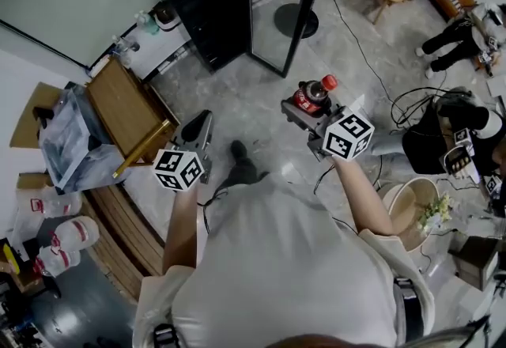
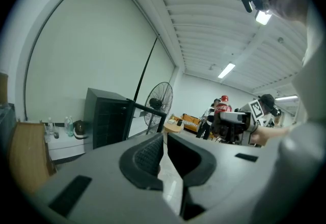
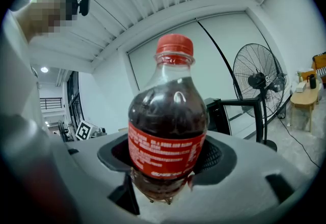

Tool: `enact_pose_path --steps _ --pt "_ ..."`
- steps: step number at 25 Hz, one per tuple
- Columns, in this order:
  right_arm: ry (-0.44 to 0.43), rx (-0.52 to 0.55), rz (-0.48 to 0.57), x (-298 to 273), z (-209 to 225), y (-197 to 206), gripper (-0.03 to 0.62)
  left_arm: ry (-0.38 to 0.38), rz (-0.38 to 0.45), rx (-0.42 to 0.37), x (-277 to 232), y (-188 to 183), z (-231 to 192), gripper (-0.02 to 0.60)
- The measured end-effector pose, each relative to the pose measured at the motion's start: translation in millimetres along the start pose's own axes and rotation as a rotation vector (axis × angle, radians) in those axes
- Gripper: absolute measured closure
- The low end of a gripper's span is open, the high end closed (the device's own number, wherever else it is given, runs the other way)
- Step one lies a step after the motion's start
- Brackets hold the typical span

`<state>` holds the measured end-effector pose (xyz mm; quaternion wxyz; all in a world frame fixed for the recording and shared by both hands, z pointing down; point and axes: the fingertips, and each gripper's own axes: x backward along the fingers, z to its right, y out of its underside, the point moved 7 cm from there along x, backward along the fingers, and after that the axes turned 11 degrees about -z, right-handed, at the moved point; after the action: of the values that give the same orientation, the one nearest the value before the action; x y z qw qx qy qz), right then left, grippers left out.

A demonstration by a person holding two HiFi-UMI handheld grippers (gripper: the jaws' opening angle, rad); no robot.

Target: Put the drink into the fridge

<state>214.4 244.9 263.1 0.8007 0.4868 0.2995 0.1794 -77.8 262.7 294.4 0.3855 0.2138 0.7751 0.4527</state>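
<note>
Carry step: right gripper point(image 1: 308, 111) pinches the cola bottle point(image 1: 314, 93) mid-body, left gripper point(image 1: 199, 123) is empty with jaws nearly together; next, reach the open black fridge point(image 1: 207, 2) far ahead and shelve it.

The head view looks steeply down from above the person point(image 1: 277, 259) onto the floor point(image 1: 261, 109). Each gripper view sits close behind its own jaws, tilted upward; all three share the black fridge point(image 1: 207, 10) and the fan point(image 3: 257, 78).
</note>
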Motion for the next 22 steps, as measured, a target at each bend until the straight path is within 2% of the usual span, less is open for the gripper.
enact_pose_path --steps 15,22 --pt "0.022 -0.037 -0.009 -128.3 67.0 -59.2 0.289 0.050 -0.037 -0.006 -88.0 -63.7 -129.1 0.557" --pt "0.034 -0.045 -0.011 -164.3 82.0 -76.1 0.289 0.066 -0.035 -0.014 -101.7 -82.5 -163.5 0.557"
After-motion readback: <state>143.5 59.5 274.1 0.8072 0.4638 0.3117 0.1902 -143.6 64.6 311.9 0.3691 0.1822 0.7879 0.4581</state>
